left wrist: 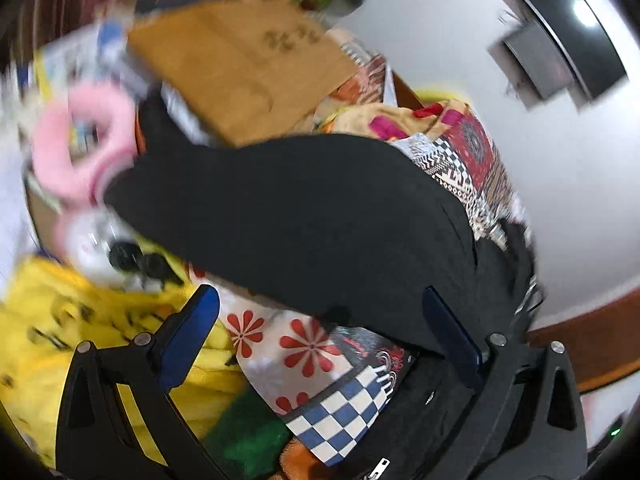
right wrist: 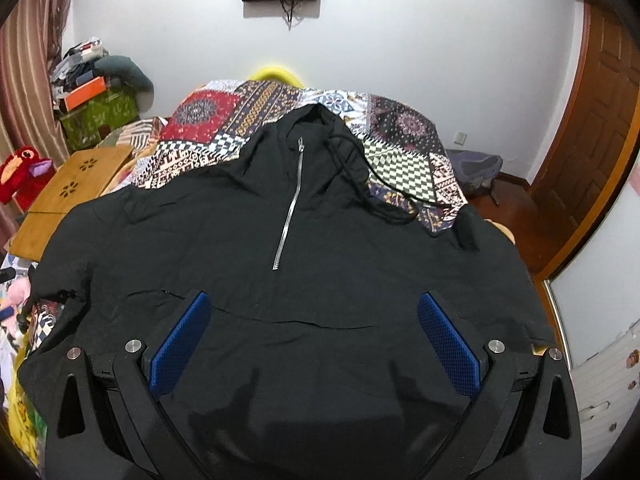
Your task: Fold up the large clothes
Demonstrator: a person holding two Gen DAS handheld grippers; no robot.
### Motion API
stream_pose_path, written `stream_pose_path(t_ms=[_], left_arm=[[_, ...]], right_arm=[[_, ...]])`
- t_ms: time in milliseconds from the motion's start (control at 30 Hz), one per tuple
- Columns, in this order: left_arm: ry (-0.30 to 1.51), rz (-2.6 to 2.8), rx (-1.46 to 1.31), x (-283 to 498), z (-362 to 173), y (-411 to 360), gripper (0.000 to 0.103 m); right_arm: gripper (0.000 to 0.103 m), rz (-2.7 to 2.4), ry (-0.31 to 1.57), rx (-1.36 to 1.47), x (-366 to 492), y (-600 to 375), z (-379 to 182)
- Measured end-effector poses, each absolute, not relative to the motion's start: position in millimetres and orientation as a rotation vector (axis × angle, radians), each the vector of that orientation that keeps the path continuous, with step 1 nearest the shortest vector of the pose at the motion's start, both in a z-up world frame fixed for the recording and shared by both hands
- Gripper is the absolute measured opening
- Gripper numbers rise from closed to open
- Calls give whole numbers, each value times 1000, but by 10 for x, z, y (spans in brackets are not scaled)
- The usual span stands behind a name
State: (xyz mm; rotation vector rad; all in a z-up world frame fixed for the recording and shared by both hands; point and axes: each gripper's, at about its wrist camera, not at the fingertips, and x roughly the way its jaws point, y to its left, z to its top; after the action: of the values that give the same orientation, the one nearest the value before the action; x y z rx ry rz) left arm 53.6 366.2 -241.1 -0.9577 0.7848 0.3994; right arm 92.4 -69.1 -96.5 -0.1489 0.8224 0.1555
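A large black hooded jacket (right wrist: 304, 280) with a silver half zip (right wrist: 290, 208) lies spread front-up on a patchwork bedcover (right wrist: 400, 132), hood at the far end. My right gripper (right wrist: 314, 308) is open just above the jacket's lower front, blue pads (right wrist: 180, 340) wide apart and empty. In the blurred left wrist view, my left gripper (left wrist: 320, 304) is open over the jacket's left edge, where a black sleeve or side panel (left wrist: 300, 216) lies between and past the fingers. Nothing is gripped.
A low wooden lap table (right wrist: 76, 192) stands at the bed's left side, also in the left wrist view (left wrist: 240, 68). Plush toys, a pink ring (left wrist: 80, 144) and a yellow blanket (left wrist: 60, 320) crowd the left. A wooden door (right wrist: 600, 128) is at right.
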Motion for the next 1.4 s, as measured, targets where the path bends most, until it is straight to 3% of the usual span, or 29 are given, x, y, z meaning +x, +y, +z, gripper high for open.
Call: stream_pose_path(t_ms=[233, 433, 500, 600, 667, 767, 867, 1100, 1400], left_arm=[[775, 352, -1197, 490, -2931, 3984, 95], [776, 429, -1183, 608, -3057, 4097, 79], [776, 466, -1101, 677, -2977, 4095, 69], [805, 537, -954, 808, -2835, 4088, 43], [823, 588, -866, 887, -2752, 4075, 21], [815, 626, -735, 997, -2513, 4000, 11], [776, 616, -658, 1110, -2260, 3935, 6], [620, 484, -526, 1372, -1371, 3612, 4], [501, 204, -377, 2061, -424, 2515, 3]], right_arm=[[103, 158, 839, -172, 1000, -605, -1024], [103, 157, 841, -186, 997, -563, -1015], [103, 154, 839, -191, 1001, -562, -1002], [103, 153, 833, -186, 988, -587, -978], [103, 151, 826, -182, 979, -612, -953], [103, 141, 816, -180, 958, -654, -932], [103, 133, 813, -168, 947, -714, -922], [103, 123, 794, -140, 909, -861, -888], [103, 108, 779, -96, 864, -1167, -904]])
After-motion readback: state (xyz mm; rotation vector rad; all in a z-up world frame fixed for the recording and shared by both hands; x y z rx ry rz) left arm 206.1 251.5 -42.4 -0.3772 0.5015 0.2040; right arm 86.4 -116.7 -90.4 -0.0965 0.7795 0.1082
